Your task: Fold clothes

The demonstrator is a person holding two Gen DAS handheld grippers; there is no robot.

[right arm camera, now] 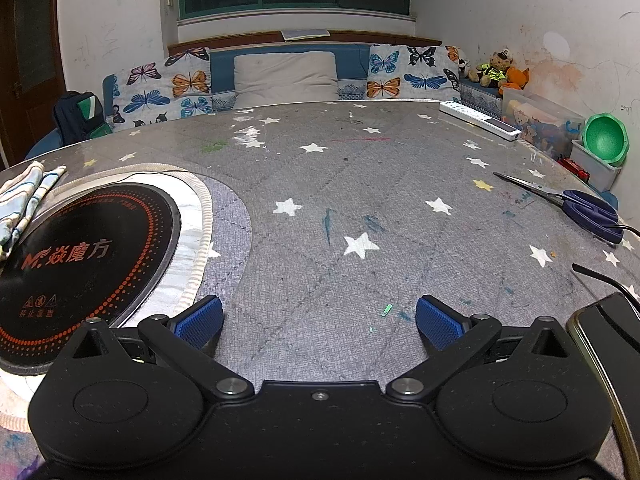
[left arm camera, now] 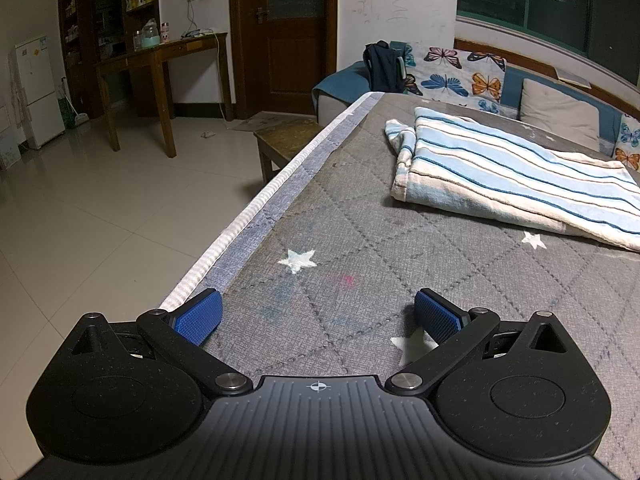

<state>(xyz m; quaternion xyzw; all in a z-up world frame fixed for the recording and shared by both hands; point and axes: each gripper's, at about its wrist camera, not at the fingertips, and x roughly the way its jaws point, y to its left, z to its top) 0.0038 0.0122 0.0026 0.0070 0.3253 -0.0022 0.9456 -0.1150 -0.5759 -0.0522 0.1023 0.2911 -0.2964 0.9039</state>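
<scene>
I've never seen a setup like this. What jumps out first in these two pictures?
Probably the blue-and-white striped cloth, lying folded on the grey star-patterned table cover, ahead and to the right of the open left gripper. In the right wrist view, a round black induction cooktop with orange markings sits left of the open right gripper, and blue-handled scissors lie far right.

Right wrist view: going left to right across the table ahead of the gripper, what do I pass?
Striped cloth at the left edge → black induction cooktop set into the table → open stretch of grey star-print table cover → scissors → dark phone-like slab at the near right edge.
</scene>
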